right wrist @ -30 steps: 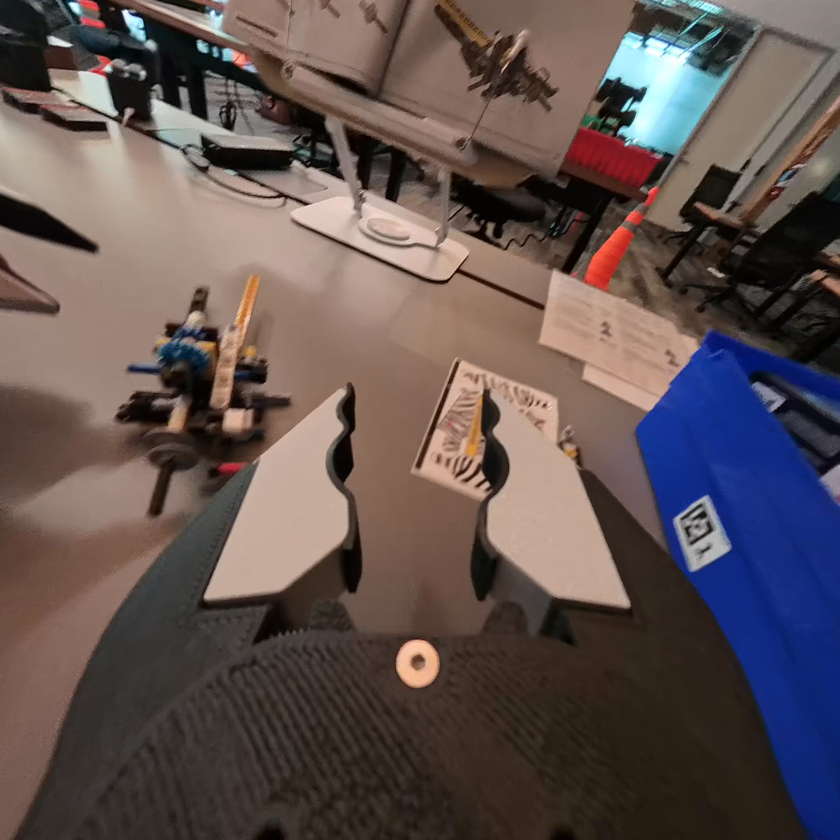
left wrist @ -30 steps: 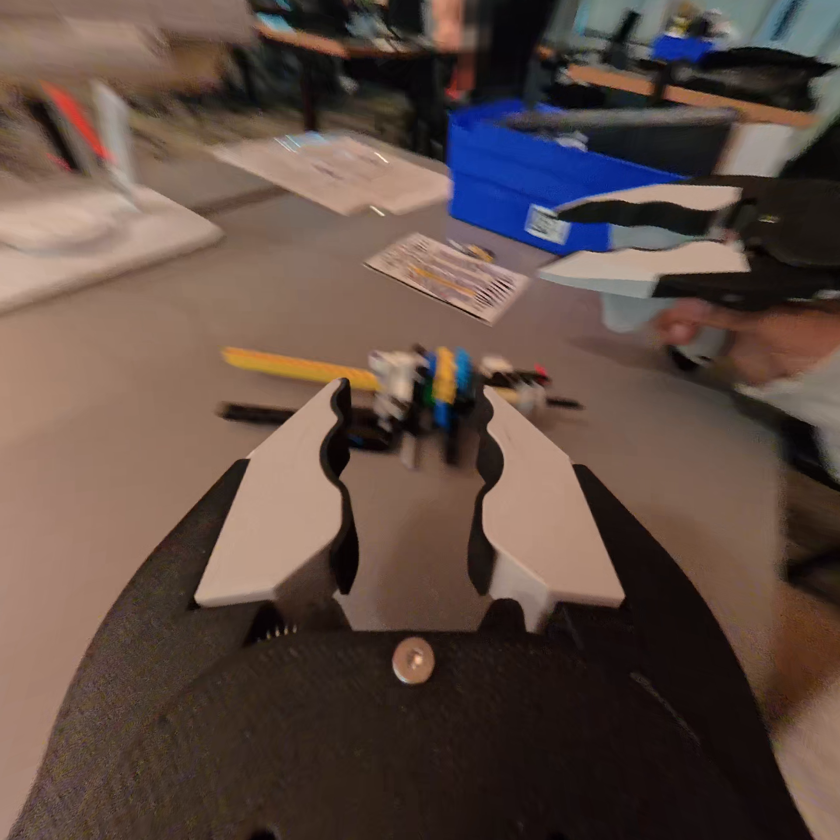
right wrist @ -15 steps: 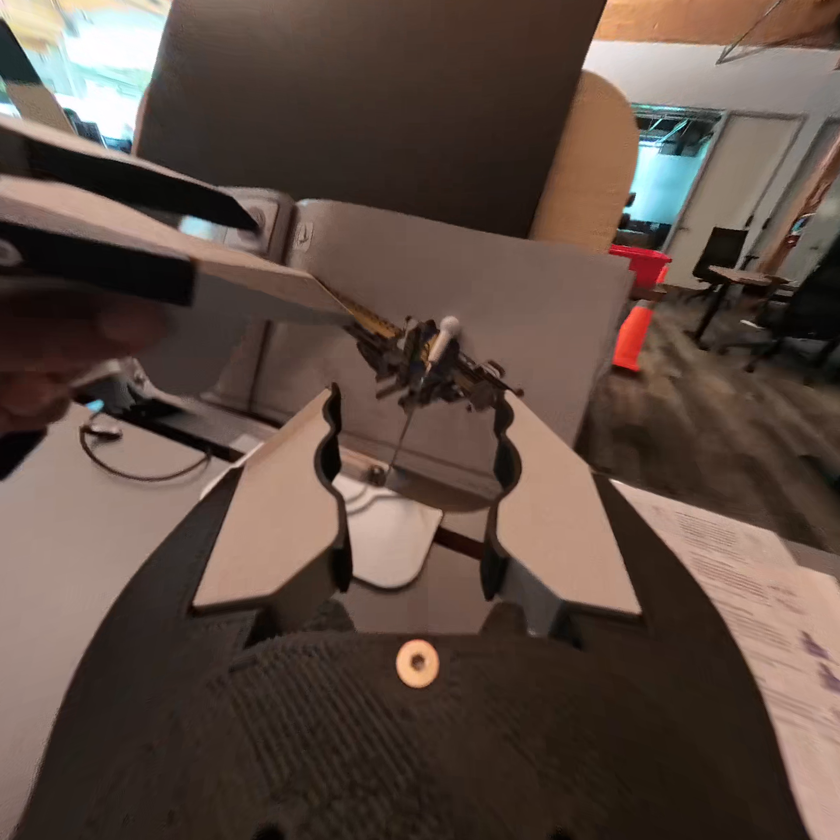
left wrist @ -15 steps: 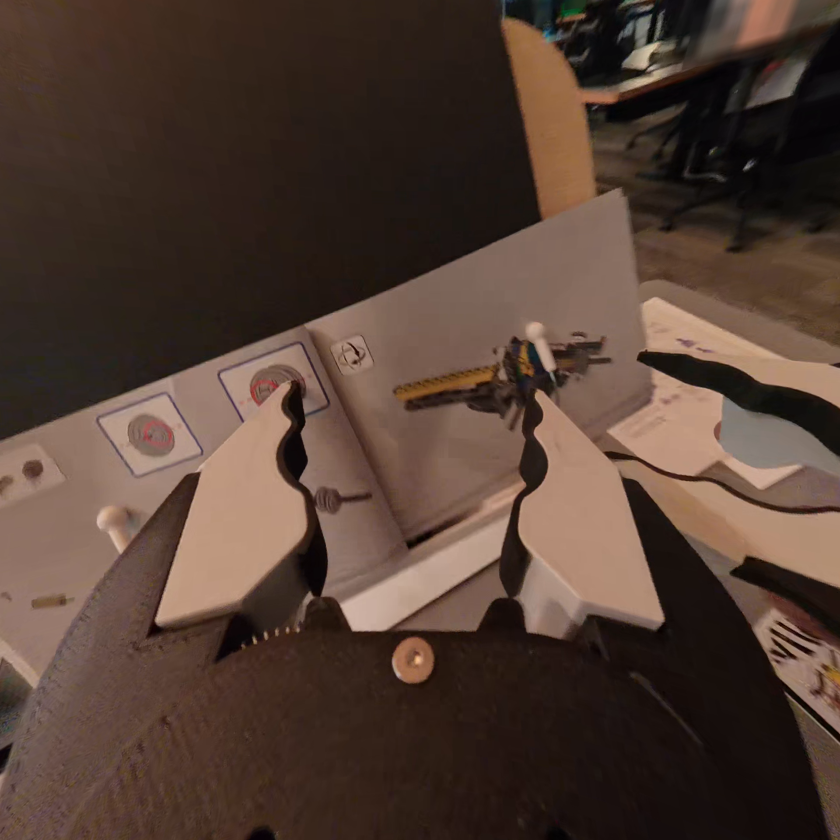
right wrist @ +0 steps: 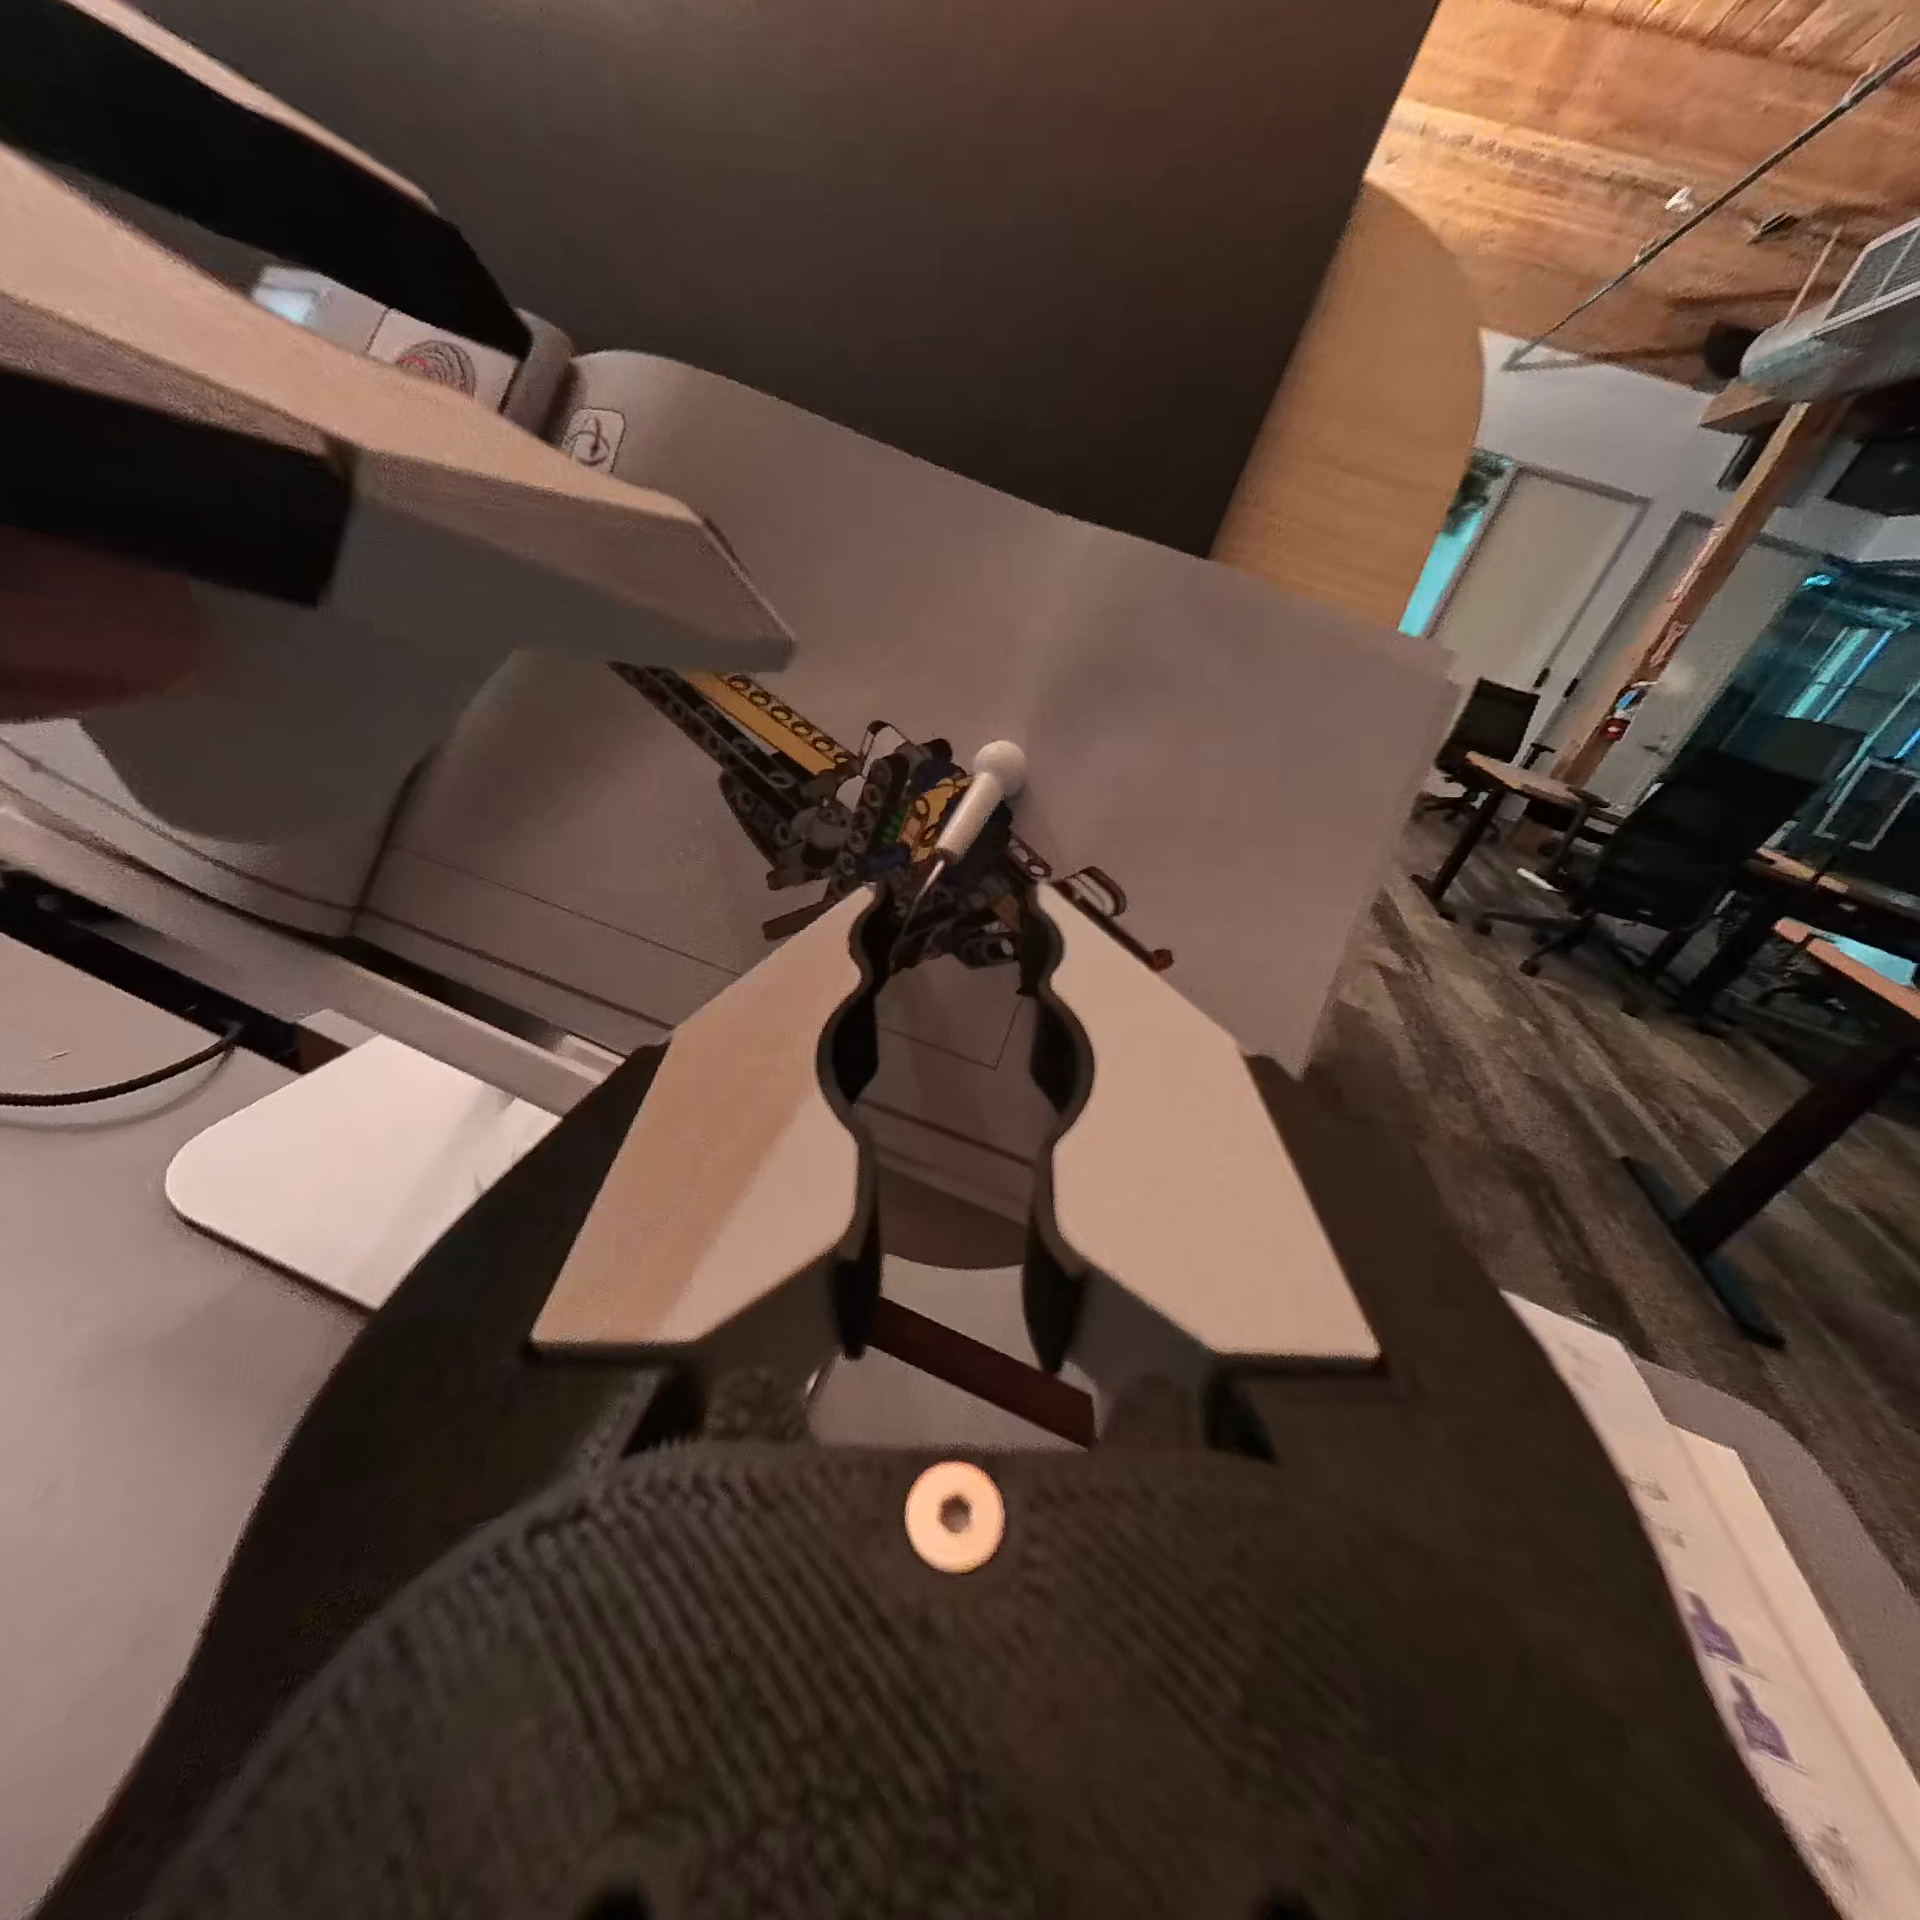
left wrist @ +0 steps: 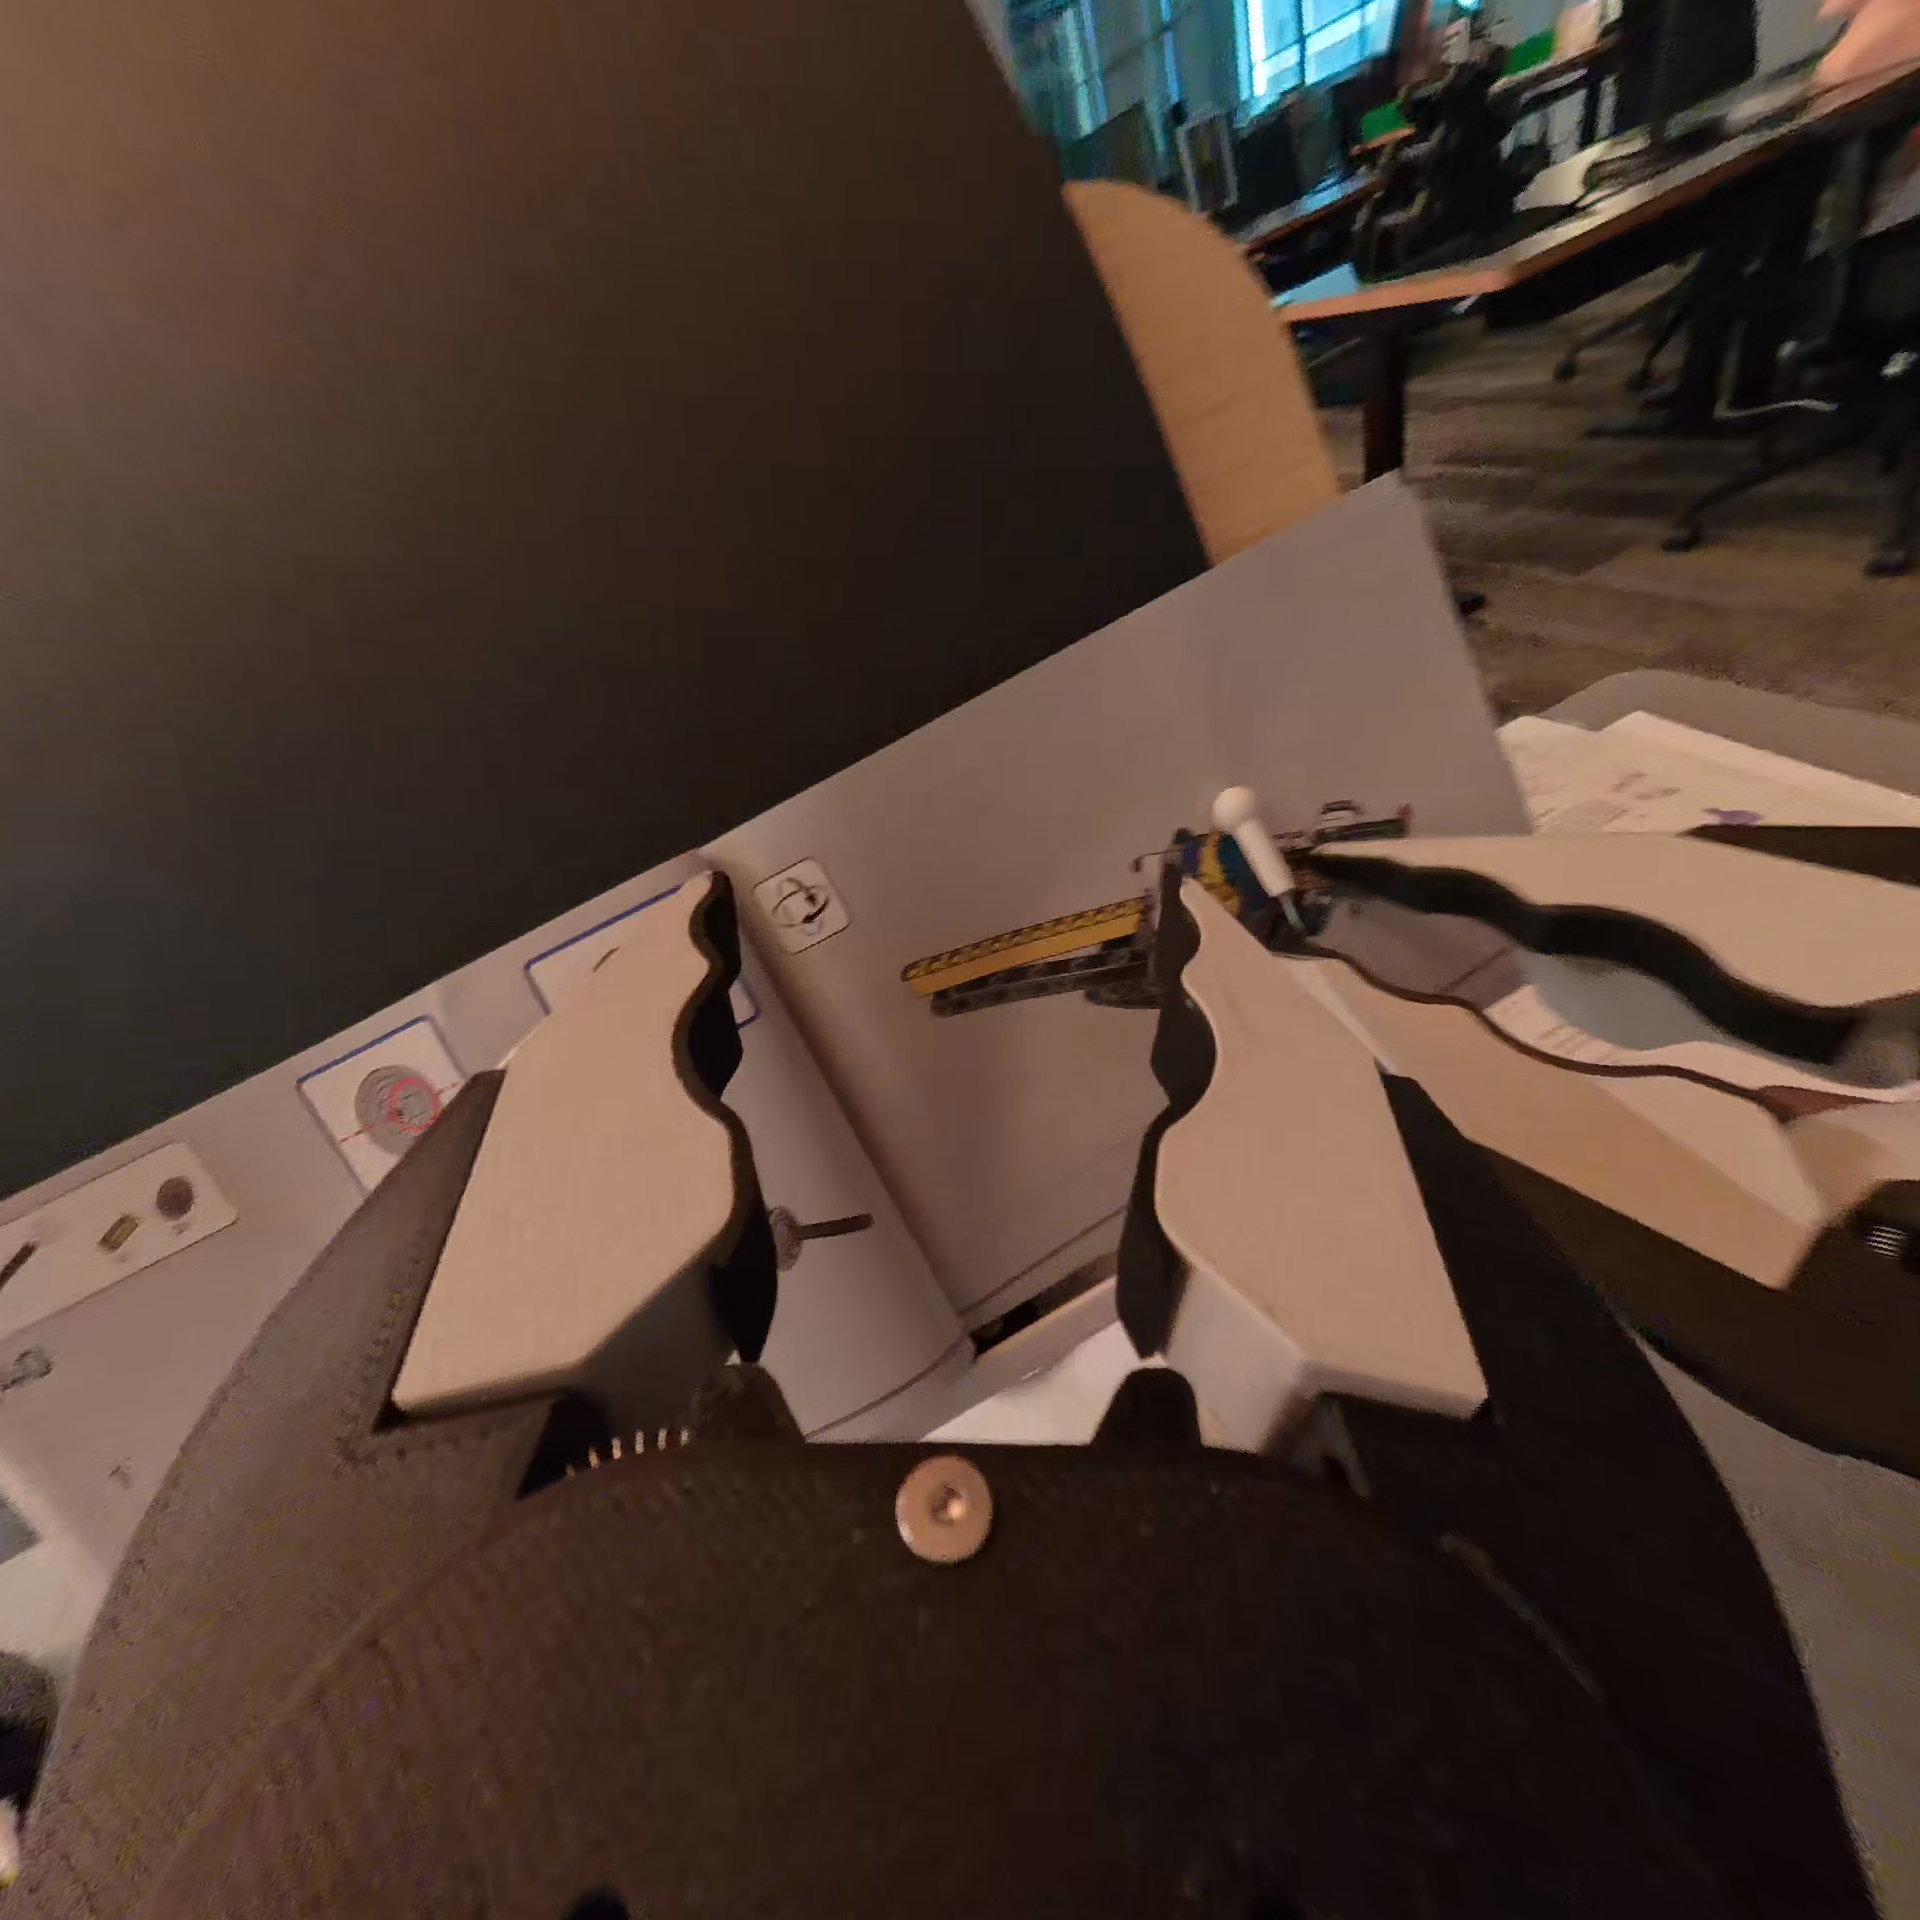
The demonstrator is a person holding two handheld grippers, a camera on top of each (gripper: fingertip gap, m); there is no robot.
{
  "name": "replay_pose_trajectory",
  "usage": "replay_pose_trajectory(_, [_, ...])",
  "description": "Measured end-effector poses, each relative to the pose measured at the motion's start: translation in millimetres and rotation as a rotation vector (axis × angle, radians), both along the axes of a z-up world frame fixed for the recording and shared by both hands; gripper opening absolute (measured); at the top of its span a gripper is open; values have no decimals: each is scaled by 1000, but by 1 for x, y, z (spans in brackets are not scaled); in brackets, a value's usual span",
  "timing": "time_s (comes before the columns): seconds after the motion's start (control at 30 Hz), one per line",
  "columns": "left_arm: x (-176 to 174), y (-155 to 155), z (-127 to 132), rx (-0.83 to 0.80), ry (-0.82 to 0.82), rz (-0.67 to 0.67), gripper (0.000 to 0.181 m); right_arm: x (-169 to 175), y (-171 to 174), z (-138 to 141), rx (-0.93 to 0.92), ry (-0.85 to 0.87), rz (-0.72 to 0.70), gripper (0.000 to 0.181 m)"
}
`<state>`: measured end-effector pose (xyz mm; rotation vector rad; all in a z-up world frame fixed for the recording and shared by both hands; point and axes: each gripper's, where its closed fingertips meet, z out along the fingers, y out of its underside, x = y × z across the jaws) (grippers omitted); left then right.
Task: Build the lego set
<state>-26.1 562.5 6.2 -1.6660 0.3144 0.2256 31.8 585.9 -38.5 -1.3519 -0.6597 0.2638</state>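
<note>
Left gripper [left wrist: 951,1049] spread wide, nothing between its jaws. Right gripper [right wrist: 951,930] narrowed but still gapped, tips just beside the white-knobbed clip [right wrist: 982,795] at mid-frame, contact unclear. Instruction booklet [left wrist: 1039,894] propped open on white stand [right wrist: 343,1164], mid-frame. Built lego model nowhere in either view, only its printed picture.

the instruction booklet [left wrist: 1060,1049] stands open and upright on a white stand [right wrist: 343,1164], its pages tilted back. the right page shows a printed picture of the lego model [right wrist: 831,790]: a long yellow beam over dark beams, with a cluster of dark, blue and green parts at one end. a white-tipped clip arm [right wrist: 982,800] of the stand presses on that page over the cluster.
</note>
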Motion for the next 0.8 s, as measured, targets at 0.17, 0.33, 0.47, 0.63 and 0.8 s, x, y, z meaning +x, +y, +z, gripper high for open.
replay_pose_trajectory(0.17, [8,16,-14,-48,62,28,89,-4,-2,-2,-55,55,61,7])
replay_pose_trajectory(0.33, [0,26,-17,-20,133,102,81,-7,-3,-3,-50,39,70,5])
replay_pose_trajectory(0.47, [-1,27,-16,-3,120,106,71,-7,-2,-3,-86,84,96,4])
replay_pose_trajectory(0.63, [-10,26,-11,41,75,114,47,-6,-3,-3,-124,139,132,3])
replay_pose_trajectory(0.8, [-16,27,-6,65,78,124,24,0,-1,-4,-151,163,155,4])
